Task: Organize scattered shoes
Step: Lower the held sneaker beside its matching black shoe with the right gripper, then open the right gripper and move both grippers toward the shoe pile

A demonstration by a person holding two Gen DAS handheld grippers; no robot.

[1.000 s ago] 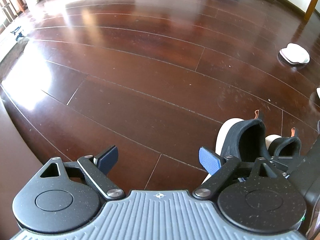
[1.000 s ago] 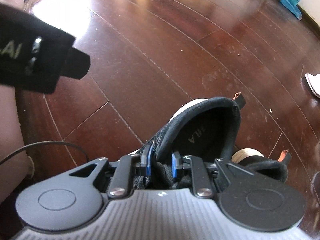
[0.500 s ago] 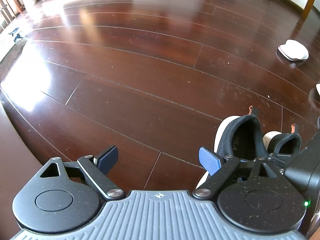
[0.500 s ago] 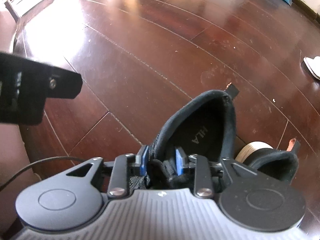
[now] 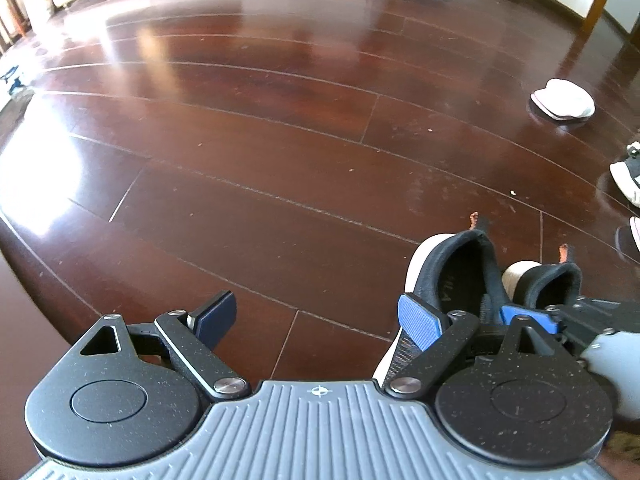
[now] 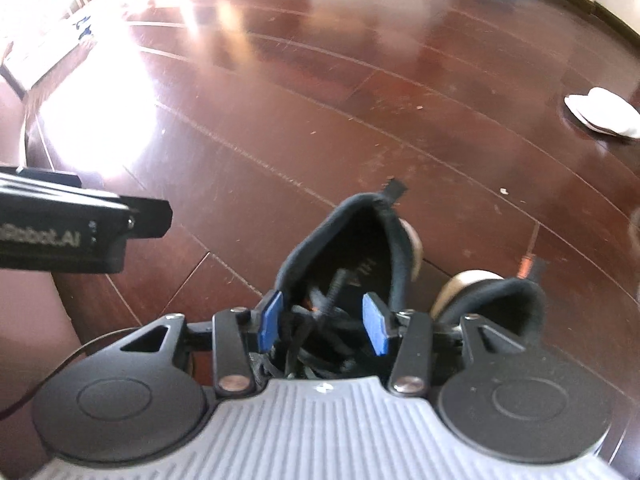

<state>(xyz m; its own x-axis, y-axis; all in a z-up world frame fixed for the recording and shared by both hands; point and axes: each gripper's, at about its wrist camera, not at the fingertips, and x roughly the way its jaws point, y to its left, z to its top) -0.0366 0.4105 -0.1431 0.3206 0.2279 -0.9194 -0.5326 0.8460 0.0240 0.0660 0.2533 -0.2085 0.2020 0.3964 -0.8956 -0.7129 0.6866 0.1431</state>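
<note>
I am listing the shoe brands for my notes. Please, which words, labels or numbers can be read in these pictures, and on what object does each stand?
"ILA": on the insole of the nearer black shoe, left wrist view; a first letter is hidden by the collar.
"Robot.AI": on the black body of the left gripper, right wrist view; its start is cut off by the frame edge.
The insole print in the right wrist view is too blurred to read.

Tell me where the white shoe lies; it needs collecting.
The white shoe lies alone, far right on the wooden floor in both views, beyond the black sneakers.
</note>
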